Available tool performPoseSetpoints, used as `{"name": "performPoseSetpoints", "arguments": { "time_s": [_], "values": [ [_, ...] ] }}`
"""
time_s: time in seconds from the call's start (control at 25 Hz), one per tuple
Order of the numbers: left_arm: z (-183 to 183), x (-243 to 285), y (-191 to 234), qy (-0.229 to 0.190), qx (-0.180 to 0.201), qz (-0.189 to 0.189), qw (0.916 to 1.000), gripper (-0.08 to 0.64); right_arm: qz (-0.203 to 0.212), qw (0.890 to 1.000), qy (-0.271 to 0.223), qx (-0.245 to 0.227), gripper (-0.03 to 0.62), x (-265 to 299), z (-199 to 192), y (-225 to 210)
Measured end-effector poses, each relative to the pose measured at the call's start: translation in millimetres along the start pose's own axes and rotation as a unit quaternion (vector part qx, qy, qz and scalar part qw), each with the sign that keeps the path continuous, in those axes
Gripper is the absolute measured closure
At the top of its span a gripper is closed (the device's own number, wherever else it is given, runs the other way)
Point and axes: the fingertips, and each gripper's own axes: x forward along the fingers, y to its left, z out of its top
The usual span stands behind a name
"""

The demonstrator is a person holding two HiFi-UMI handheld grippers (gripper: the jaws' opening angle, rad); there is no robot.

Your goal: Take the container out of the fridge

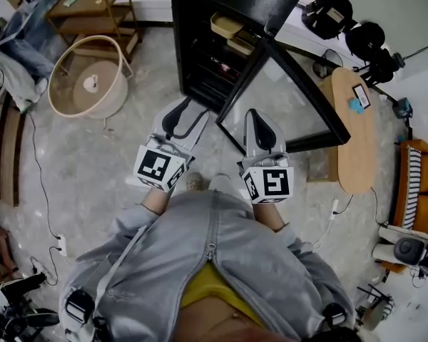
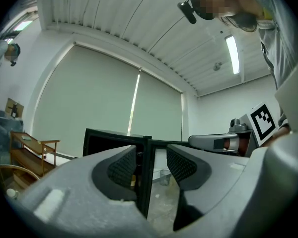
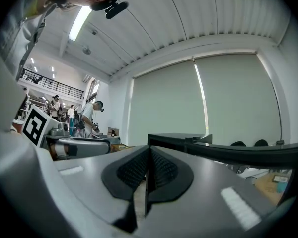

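Door [image 1: 289,95] of fridge [image 1: 192,27] stands open, leaving the tan container [image 1: 227,25] high inside exposed for reach. Left tongs [image 2: 151,165] are spread and empty, apparently readied for the grasp; right tongs [image 3: 148,170] are pressed together, holding nothing, both short of the fridge

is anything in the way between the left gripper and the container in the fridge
Nothing visible blocks it. The fridge door is swung open, its free edge pointing back at the person, right of the left gripper. Left of that edge, the path to the tan container on its shelf looks clear.
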Motion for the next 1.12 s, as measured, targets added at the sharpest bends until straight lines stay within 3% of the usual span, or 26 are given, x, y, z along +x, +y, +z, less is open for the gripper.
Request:
{"name": "performPoseSetpoints", "arguments": {
  "time_s": [0.44, 0.8, 1.12],
  "values": [
    [-5, 45, 35, -0.005, 0.011, 0.007, 0.9999, 0.364, 0.008, 1.000, -0.011, -0.011, 0.592, 61, -12, -22],
    [-6, 122, 95, -0.006, 0.024, 0.020, 0.9995, 0.340, 0.018, 0.999, -0.001, -0.027, 0.592, 152, -17, -56],
    [-13, 181, 123, 0.006, 0.020, 0.025, 0.9995, 0.319, 0.048, 0.999, 0.003, -0.022, 0.592, 206, -31, -77]
  ]
}}
